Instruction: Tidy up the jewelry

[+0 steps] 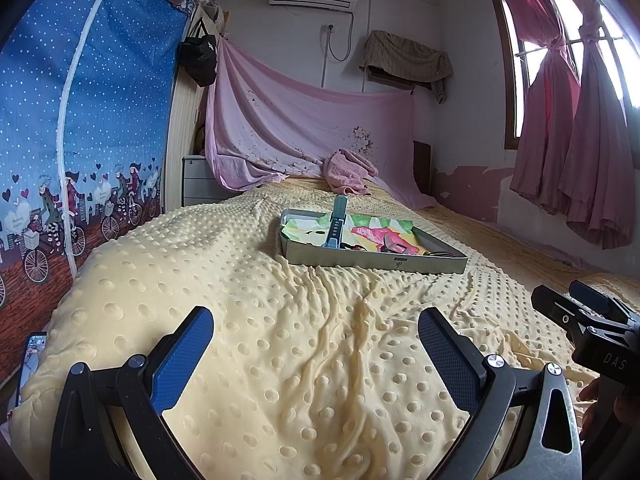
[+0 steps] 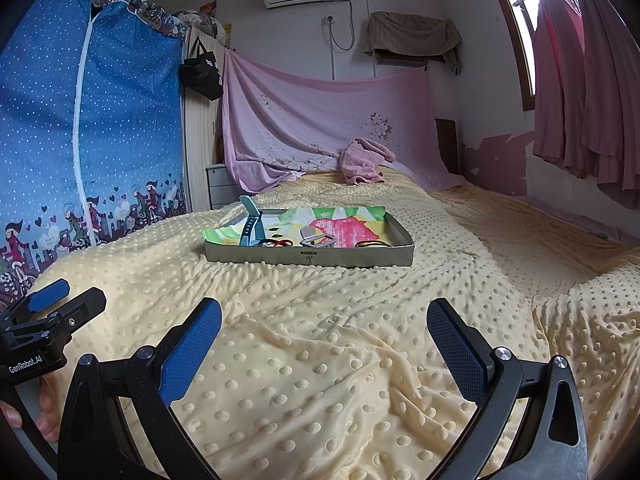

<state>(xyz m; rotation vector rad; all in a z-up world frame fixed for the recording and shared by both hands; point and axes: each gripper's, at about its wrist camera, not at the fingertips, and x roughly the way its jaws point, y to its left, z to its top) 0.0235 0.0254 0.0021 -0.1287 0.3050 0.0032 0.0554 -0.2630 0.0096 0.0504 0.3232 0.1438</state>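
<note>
A grey shallow tray (image 1: 372,262) (image 2: 308,258) lined with colourful paper sits on the bed ahead of both grippers. In it lie a teal watch band (image 1: 335,222) (image 2: 250,226) propped over the far rim, a metal clasp piece (image 2: 316,238), red rings (image 2: 276,243) and dark bangles (image 2: 370,245). My left gripper (image 1: 316,334) is open and empty, low over the blanket, well short of the tray. My right gripper (image 2: 324,324) is open and empty, also short of the tray. Each gripper shows at the other view's edge (image 1: 588,316) (image 2: 48,312).
The bed is covered by a yellow dotted blanket (image 1: 280,320) (image 2: 320,340). A pink towel (image 1: 348,172) (image 2: 366,162) lies near the headboard. A blue fabric wardrobe (image 1: 80,120) stands left, with a phone (image 1: 32,360) at the bed's left edge. Curtains (image 2: 580,100) hang right.
</note>
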